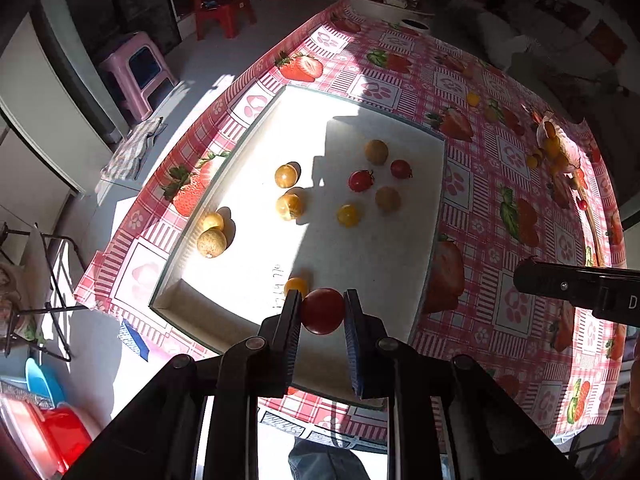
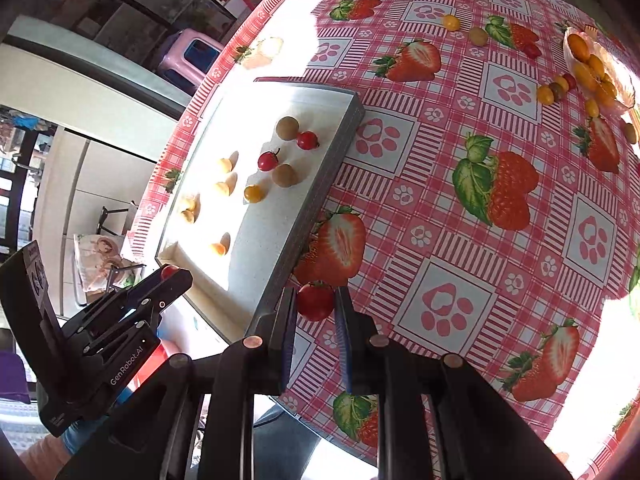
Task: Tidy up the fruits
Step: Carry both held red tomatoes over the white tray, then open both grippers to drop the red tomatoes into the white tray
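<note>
My left gripper (image 1: 322, 304) is shut on a red cherry tomato (image 1: 322, 311) and holds it above the near end of the white tray (image 1: 400, 272). My right gripper (image 2: 316, 300) is shut on another red cherry tomato (image 2: 315, 301), above the tablecloth just right of the tray's (image 2: 304, 208) near corner. Several fruits lie in the tray: red tomatoes (image 1: 360, 181), yellow tomatoes (image 1: 349, 215) and brown longans (image 1: 211, 243). The left gripper also shows in the right wrist view (image 2: 170, 274), with its tomato just visible.
More loose fruits (image 2: 552, 92) and a pink dish (image 2: 600, 72) of orange fruits lie at the table's far right. The strawberry-print tablecloth (image 2: 460, 240) covers the round table. Pink (image 1: 138, 70) and red stools (image 1: 222, 6) stand on the floor beyond.
</note>
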{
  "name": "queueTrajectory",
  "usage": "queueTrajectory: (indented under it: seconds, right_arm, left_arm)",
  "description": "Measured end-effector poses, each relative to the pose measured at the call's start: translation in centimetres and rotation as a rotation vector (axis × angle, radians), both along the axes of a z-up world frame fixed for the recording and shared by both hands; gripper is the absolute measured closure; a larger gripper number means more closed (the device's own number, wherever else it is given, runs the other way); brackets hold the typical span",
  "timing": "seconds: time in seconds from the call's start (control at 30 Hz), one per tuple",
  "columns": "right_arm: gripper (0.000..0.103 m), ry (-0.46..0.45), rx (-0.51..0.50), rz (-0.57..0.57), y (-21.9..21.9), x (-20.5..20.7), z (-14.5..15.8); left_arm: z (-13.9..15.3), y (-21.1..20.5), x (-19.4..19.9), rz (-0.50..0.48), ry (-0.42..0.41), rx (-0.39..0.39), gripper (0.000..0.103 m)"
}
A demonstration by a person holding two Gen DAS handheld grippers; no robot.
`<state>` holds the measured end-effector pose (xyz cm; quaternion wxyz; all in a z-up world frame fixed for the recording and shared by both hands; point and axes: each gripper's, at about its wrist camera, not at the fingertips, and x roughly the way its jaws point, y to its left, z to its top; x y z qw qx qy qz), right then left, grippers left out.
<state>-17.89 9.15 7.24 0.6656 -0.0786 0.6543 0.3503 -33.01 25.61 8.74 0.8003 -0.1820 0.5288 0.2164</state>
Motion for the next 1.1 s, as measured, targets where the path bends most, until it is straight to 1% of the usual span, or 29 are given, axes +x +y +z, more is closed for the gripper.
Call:
queueTrajectory:
  seconds: [0.2, 0.43, 0.7, 0.83, 0.93, 0.97, 1.03, 1.07, 1.1]
  right_arm:
    - [0.082, 0.007, -0.043, 0.026, 5.4, -1.0, -1.8]
    - [0.082, 0.011, -0.114, 0.058, 9.8, -1.6, -4.7]
    - [0.082, 0.011, -0.199, 0.07, 11.7, -1.4, -8.1]
    - [0.082, 0.016, -0.237, 0.077, 12.0, -1.4, -9.7]
    - [0.081, -0.014, -0.239, 0.102, 12.4, -1.7, -9.7]
    - [0.08, -0.016, -0.24, 0.112, 12.5, -1.8, -9.7]
    - [0.07, -0.001, -0.233, 0.123, 12.8, -1.8, -9.4]
    - [0.067, 0.004, -0.24, 0.127, 12.9, -1.9, -9.4]
    - [0.061, 0.001, -0.244, 0.127, 12.9, -1.9, -9.1]
  left_arm:
    - [-2.8, 4.1, -0.5, -0.011, 0.055, 0.0, 0.08]
    - [-5.8, 6.3, -0.1, -0.025, 0.109, -0.016, 0.08]
    - [-8.0, 7.1, 0.5, -0.039, 0.145, -0.047, 0.08]
    - [-8.0, 6.7, 1.1, -0.064, 0.146, -0.031, 0.08]
    - [-7.9, 6.5, 1.3, -0.075, 0.152, -0.025, 0.08]
    - [-7.8, 6.4, 1.4, -0.075, 0.155, -0.024, 0.08]
    - [-7.7, 6.3, 1.6, -0.075, 0.164, -0.025, 0.08]
    - [-7.6, 6.2, 1.7, -0.074, 0.169, -0.028, 0.079]
    - [-7.5, 6.3, 1.7, -0.072, 0.174, -0.027, 0.077]
